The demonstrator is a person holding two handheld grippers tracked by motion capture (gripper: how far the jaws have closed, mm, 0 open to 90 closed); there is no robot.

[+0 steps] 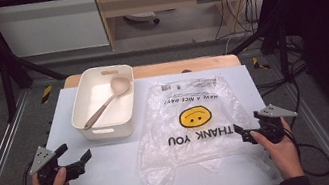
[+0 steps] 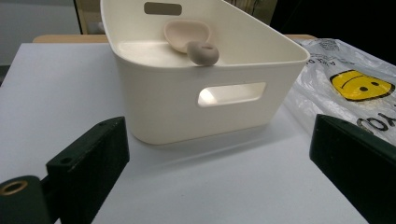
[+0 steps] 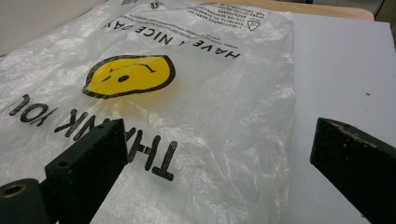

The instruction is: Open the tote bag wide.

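High view: both grippers idle, jaws wide open, nothing held. Left gripper [image 1: 73, 157] faces bin [image 1: 80, 114] holding spoon [image 1: 106, 101]; right gripper [image 1: 248, 126] at edge of bag [image 1: 193, 123], flat on tabletop [image 1: 111, 177]. Advice: pinch one bag layer near edge, low approach; lift spoon by handle.

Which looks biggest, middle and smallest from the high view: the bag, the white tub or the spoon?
1. Plastic bag, biggest, spread flat on the table.
2. White tub.
3. Spoon, smallest; it lies inside the tub.
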